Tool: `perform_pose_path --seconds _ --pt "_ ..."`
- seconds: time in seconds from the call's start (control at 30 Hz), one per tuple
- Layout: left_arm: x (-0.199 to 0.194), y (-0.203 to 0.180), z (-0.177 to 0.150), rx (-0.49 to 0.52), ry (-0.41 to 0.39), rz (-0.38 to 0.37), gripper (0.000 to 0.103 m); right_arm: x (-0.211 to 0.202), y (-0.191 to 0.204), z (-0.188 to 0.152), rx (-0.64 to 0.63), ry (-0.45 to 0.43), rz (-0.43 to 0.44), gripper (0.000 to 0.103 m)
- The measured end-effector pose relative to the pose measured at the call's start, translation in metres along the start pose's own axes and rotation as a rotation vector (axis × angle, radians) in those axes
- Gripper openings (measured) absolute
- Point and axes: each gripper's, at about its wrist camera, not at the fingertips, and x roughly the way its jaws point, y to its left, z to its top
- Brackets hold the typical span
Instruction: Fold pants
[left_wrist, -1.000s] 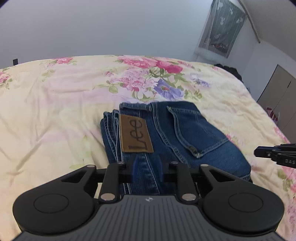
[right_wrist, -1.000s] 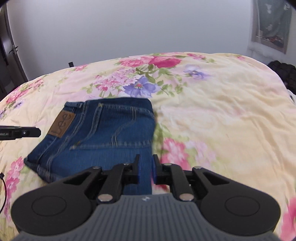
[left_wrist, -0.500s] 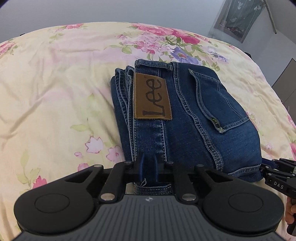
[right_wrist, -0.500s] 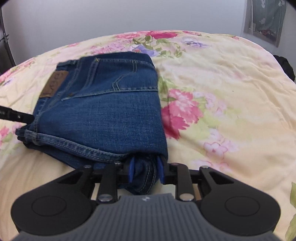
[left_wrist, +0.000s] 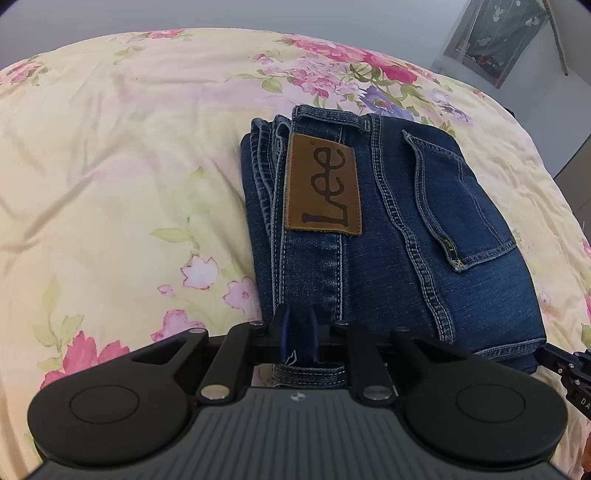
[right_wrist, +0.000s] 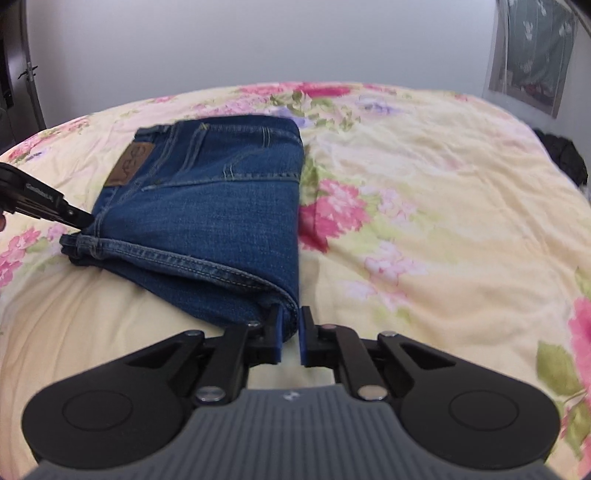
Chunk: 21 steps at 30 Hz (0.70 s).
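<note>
The folded blue jeans (left_wrist: 399, 236) with a brown Lee patch (left_wrist: 323, 188) lie on the floral bedspread (left_wrist: 110, 177). My left gripper (left_wrist: 298, 332) is shut on the near left hem edge of the jeans. In the right wrist view the jeans (right_wrist: 207, 206) lie ahead to the left, and my right gripper (right_wrist: 290, 334) is shut on their near right folded corner. The left gripper's tip (right_wrist: 70, 216) shows at the jeans' left edge in the right view; the right gripper (left_wrist: 565, 365) shows at the lower right in the left view.
The flowered bedspread (right_wrist: 424, 221) spreads all round the jeans. A grey wall stands behind the bed. A dark cloth hangs at the far right (left_wrist: 498, 40). A black object (right_wrist: 565, 158) lies at the bed's right edge.
Both grippers came down and forward with the jeans' near edge held between their fingers. The top fold now lies flat on the stack on the bed.
</note>
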Motion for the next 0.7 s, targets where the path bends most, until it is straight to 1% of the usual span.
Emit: perform_pose_path --seconds 0.1,0.17,0.23,0.27,0.33,0.43,0.53,0.57,0.6,0.67,0.7 --pt "-0.003 0.003 -0.007 0.006 0.024 0.046 0.02 -0.004 -0.005 0.001 0.047 0.012 0.016 0.0" --pt "-0.009 0.012 -0.011 -0.031 0.018 0.023 0.019 -0.004 -0.007 -0.001 0.066 0.072 0.017 0.0" --pt "-0.016 0.021 -0.012 -0.083 0.026 -0.01 0.019 -0.011 -0.011 -0.008 0.065 0.084 0.008 0.0" --pt "-0.02 0.022 -0.012 -0.088 0.019 -0.014 0.02 -0.016 -0.013 -0.009 0.064 0.082 0.004 0.0" --pt "-0.029 0.019 -0.012 -0.062 0.003 -0.004 0.02 -0.025 -0.017 -0.005 0.065 0.068 0.012 0.0" --pt "-0.042 0.006 -0.01 -0.007 -0.012 0.043 0.02 -0.036 -0.019 0.007 0.069 0.045 0.023 0.0" --pt "-0.056 -0.004 -0.005 0.03 -0.037 0.044 0.022 -0.043 -0.017 0.025 0.076 0.016 0.045 0.001" --pt "-0.06 -0.008 -0.003 0.037 -0.046 0.047 0.025 -0.043 -0.016 0.032 0.083 0.01 0.058 0.009" --pt "-0.063 -0.009 -0.001 0.04 -0.058 0.044 0.028 -0.043 -0.016 0.039 0.093 0.0 0.066 0.022" --pt "-0.067 -0.01 0.004 0.045 -0.08 0.029 0.039 -0.039 -0.015 0.055 0.106 -0.018 0.09 0.033" --pt "-0.067 -0.011 0.007 0.043 -0.09 0.024 0.041 -0.034 -0.015 0.063 0.116 -0.022 0.095 0.034"
